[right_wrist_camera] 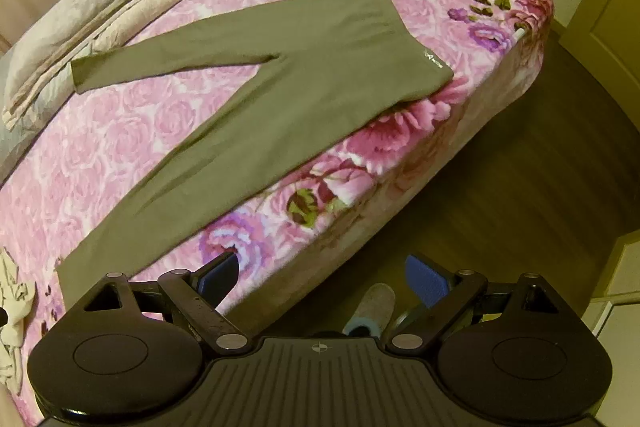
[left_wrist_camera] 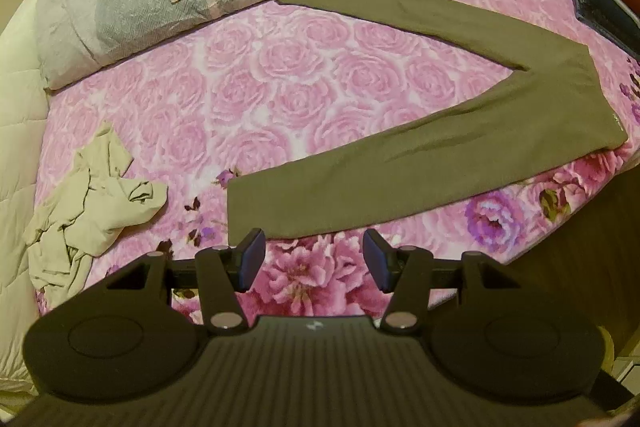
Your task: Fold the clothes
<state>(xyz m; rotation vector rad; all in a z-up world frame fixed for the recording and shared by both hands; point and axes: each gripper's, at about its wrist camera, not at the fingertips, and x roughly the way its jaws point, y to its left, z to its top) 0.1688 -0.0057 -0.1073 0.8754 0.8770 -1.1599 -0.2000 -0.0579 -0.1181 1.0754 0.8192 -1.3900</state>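
Leggings (left_wrist_camera: 420, 163) flat — far hem partly hidden

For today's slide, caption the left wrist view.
Open left hand-held gripper poised before olive-green leggings spread flat on pink rose-print blanket.

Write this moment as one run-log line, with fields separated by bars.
stage: before fold | olive leggings: flat on bed, legs apart | left claw: open, near leg end | right claw: open, at bed edge

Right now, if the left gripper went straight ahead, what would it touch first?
Most likely the near leg hem of the olive leggings, just ahead of the open left gripper, though depth is hard to judge.
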